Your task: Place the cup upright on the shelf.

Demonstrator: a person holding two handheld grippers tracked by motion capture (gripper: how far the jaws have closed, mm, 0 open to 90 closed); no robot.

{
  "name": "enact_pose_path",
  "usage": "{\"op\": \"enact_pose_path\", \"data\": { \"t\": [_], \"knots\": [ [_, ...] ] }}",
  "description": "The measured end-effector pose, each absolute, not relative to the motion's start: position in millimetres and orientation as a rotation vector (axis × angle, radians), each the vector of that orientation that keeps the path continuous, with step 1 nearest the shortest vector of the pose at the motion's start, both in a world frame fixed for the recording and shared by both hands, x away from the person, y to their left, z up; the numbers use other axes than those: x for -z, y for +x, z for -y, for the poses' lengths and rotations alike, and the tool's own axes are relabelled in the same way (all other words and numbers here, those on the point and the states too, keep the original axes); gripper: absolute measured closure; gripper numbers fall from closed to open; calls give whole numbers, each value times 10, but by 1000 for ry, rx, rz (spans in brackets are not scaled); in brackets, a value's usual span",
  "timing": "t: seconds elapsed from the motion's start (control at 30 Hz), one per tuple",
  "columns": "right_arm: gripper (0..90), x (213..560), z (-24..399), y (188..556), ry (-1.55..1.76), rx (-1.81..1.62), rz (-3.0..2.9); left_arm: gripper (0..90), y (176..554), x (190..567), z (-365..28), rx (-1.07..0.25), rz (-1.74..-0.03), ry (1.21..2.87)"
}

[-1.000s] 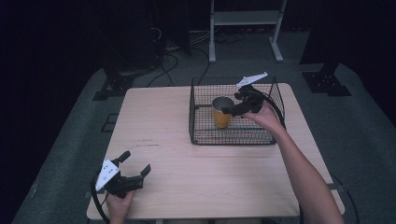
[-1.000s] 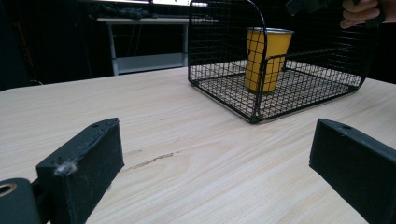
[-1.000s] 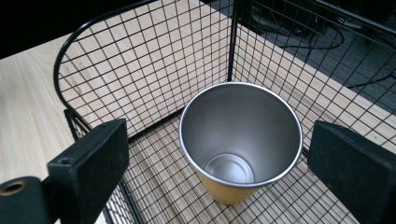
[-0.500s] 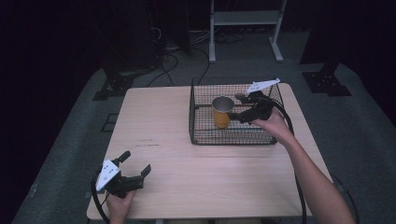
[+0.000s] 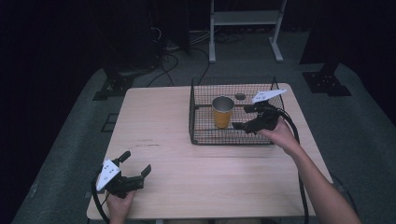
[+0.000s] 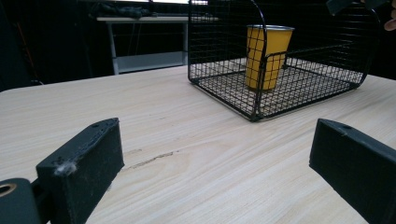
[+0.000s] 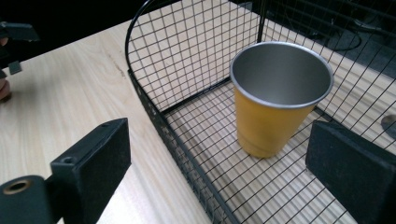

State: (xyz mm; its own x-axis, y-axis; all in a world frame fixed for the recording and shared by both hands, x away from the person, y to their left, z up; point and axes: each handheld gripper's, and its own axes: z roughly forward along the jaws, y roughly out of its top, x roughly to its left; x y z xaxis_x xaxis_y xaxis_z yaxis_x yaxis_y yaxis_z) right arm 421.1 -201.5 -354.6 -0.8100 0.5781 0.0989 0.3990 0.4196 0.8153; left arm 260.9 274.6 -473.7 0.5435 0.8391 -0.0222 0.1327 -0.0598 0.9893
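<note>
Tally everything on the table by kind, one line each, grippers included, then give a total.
Yellow cup: 1, upright inside the basket
Black wire basket: 1
Small dark round thing on the basket floor: 1, too small to name
Hand-held grippers: 2, left gripper and right gripper, both open
Total: 5

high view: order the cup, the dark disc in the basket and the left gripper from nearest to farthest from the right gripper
1. cup: upright inside the basket, just left of the right gripper, whose jaws stand open.
2. dark disc: on the basket floor toward the back, a little farther.
3. left gripper: at the table's near left corner, far across.
</note>
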Motion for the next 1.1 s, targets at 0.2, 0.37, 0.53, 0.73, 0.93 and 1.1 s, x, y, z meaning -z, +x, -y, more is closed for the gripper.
{"op": "enact_pose_path", "data": {
  "t": [0.2, 0.37, 0.53, 0.73, 0.93, 1.1],
  "knots": [
    [59, 3584, 2055, 4114, 859, -1349, -2489, 22, 2609, 4737, -2745, -714, -860, 1547],
    [60, 3619, 2089, 4035, 852, -1360, -2485, 22, 2609, 4737, -2745, -715, -860, 1547],
    [59, 3664, 2138, 3945, 854, -1370, -2487, 22, 2608, 4737, -2744, -716, -860, 1546],
    [59, 3710, 2185, 3852, 852, -1386, -2489, 22, 2608, 4736, -2742, -717, -860, 1549],
    [60, 3774, 2227, 3770, 863, -1403, -2494, 22, 2607, 4736, -2741, -719, -859, 1550],
    [59, 3830, 2261, 3705, 867, -1400, -2498, 22, 2608, 4736, -2741, -719, -858, 1552]
  ]
}}
